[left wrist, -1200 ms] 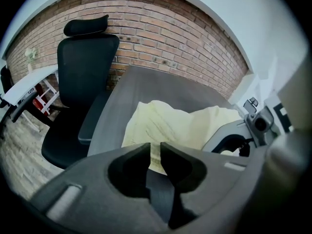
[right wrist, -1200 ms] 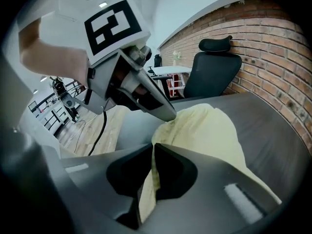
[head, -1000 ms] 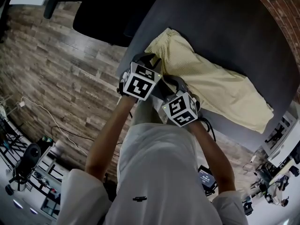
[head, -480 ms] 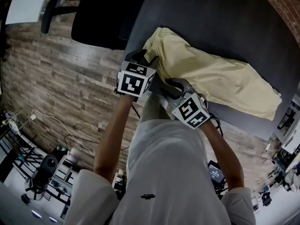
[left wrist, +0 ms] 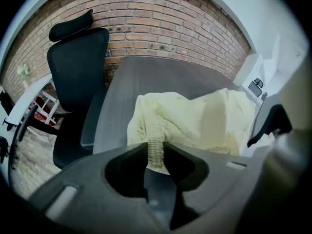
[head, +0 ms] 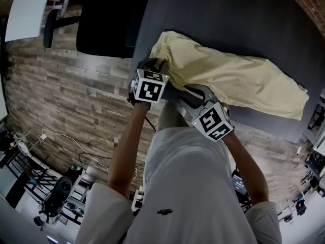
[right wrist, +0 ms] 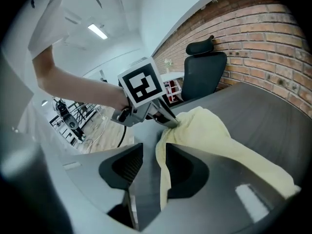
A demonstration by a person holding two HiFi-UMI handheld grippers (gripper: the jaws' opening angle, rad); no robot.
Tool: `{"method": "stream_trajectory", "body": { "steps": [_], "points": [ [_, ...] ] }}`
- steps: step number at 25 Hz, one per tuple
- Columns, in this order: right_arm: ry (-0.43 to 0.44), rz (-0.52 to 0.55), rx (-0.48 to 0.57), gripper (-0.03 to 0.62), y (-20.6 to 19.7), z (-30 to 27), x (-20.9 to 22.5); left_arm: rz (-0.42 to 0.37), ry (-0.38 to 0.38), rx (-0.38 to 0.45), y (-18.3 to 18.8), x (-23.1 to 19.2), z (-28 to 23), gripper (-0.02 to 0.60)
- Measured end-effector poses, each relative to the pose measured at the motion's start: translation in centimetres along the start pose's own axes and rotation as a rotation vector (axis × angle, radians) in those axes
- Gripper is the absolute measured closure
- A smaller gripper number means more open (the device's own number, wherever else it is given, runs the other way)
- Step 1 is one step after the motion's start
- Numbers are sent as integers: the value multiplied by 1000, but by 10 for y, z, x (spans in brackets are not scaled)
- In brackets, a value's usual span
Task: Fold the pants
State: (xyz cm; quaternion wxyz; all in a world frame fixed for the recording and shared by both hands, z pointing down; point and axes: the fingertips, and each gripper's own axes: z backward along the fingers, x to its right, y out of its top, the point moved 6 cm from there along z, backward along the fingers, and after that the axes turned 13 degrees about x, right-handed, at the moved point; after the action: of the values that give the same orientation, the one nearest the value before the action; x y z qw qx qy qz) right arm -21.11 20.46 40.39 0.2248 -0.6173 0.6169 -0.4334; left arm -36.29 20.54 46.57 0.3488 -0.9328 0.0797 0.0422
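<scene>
Loosely bunched yellow pants (head: 228, 80), on grey table (head: 228, 14), black chair (head: 106, 19) beside

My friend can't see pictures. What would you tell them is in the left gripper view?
The left gripper, whose jaws have just been closing, pinches the ribbed waistband of yellow pants lying crumpled on a grey table. A black office chair stands at the left, a brick wall behind.

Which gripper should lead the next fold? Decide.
Probably left. The left gripper has just closed on the pants waistband; the right gripper has just been opening, cloth loose between its jaws.
</scene>
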Motion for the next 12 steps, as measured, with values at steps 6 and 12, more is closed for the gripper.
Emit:
{"method": "stream_trajectory", "body": {
  "steps": [6, 12],
  "points": [
    [-43, -52, -18, 439, -15, 18, 9, 28, 55, -40, -27, -18, 17, 477],
    [-78, -60, -27, 441, -20, 36, 16, 62, 111, -12, -36, -23, 24, 476]
  ]
}}
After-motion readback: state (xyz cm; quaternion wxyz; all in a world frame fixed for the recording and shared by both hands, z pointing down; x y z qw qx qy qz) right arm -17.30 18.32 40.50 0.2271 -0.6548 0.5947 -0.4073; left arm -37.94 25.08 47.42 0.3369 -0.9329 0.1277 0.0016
